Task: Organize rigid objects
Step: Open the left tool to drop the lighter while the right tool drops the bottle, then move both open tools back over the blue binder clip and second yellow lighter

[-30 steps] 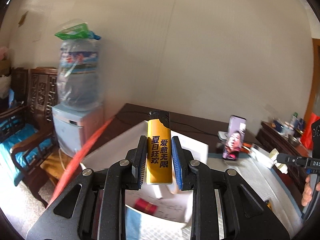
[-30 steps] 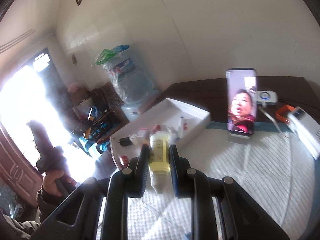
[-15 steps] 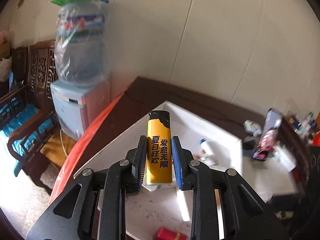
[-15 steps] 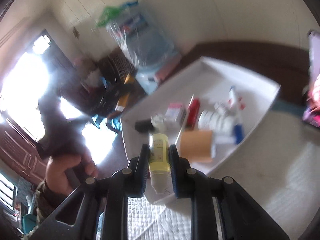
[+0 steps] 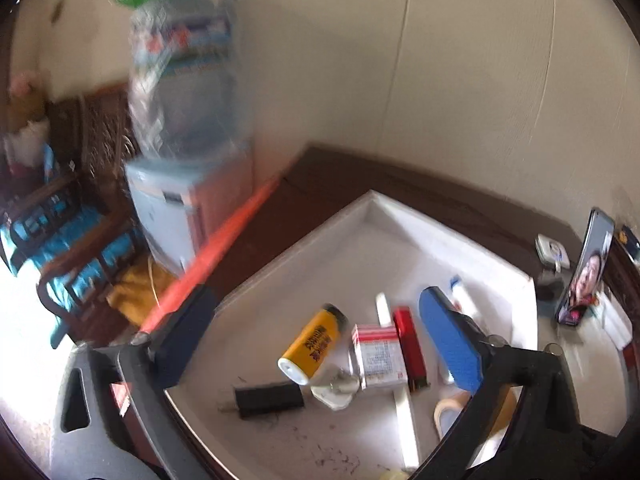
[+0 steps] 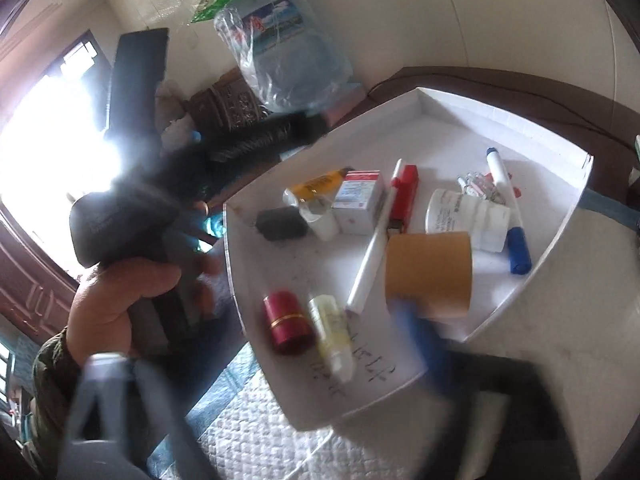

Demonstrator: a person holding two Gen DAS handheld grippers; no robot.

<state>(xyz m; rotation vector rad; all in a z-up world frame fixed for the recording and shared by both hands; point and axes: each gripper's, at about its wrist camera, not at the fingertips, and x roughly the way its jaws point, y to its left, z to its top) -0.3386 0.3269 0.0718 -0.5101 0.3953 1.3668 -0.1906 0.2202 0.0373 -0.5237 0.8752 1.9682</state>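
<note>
1. The left gripper (image 5: pixel 316 336) is spread wide and holds nothing; its blue pads stand far apart over the white tray (image 5: pixel 400 224).
2. The yellow lighter (image 5: pixel 313 349) lies flat in the tray between those open fingers, its long axis slanted, black cap toward the tray's far corner and base toward the near edge. It touches, or nearly touches, the red-and-white box (image 5: pixel 378 354) beside it.
3. The right gripper (image 6: pixel 256 364) is blurred, but its fingers look parted and empty.
4. The pale yellow bottle (image 6: pixel 332 338) lies on its side near the tray's near edge, just beside the red cap (image 6: pixel 289 322), long axis running toward the camera. It sits just ahead of the right gripper, between its fingers.
5. Also in the tray: a tape roll (image 6: pixel 430 274), a white pen (image 6: pixel 374 240), a blue marker (image 6: pixel 508 216), a black plug (image 5: pixel 269 400).
6. Judgement: both items seem delivered. The left hand is nearer the lighter, the right nearer the bottle; each need only lift clear without nudging its neighbours.
</note>
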